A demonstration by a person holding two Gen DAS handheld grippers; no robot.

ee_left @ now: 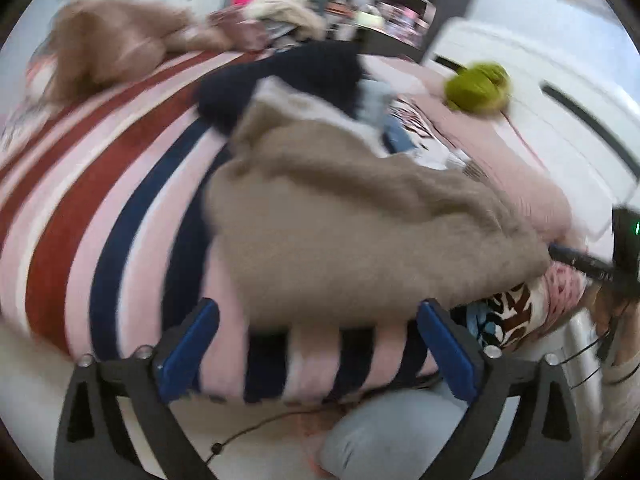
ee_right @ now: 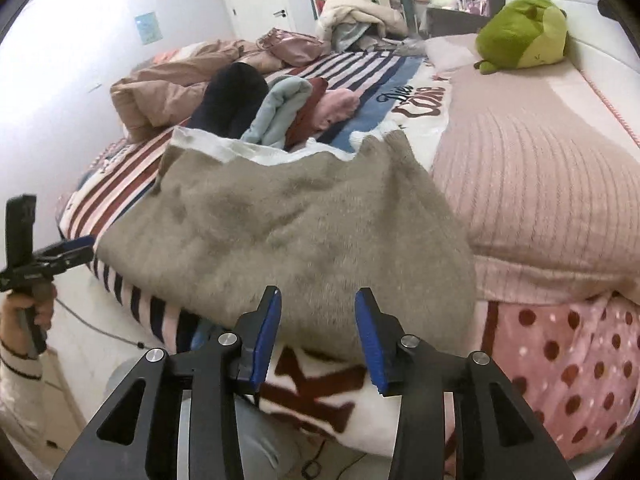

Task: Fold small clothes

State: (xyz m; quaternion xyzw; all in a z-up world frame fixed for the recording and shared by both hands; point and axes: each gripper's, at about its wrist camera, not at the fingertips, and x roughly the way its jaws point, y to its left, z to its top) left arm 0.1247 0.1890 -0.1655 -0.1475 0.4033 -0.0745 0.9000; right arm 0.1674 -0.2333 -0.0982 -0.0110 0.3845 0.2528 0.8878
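Note:
A fuzzy taupe sweater (ee_right: 288,232) with a white inner layer at its far edge lies spread over the near edge of the bed, also filling the left wrist view (ee_left: 352,232). My left gripper (ee_left: 318,312) stands wide open just before the sweater's near hem, with no cloth pressed between its blue pads; it also shows at the far left (ee_right: 68,250), held by a hand. My right gripper (ee_right: 319,294) is open a smaller way above the sweater's near hem, its pads clear of the cloth; its tip appears at the sweater's right corner (ee_left: 560,252).
Behind the sweater lie a dark navy garment (ee_right: 236,96) and light blue, maroon and pink ones (ee_right: 304,108). A striped blanket (ee_left: 100,184) covers the bed, with a pink knitted blanket (ee_right: 540,184), a green plush (ee_right: 524,32), a brown duvet (ee_right: 168,88) and a pink handbag (ee_right: 292,46).

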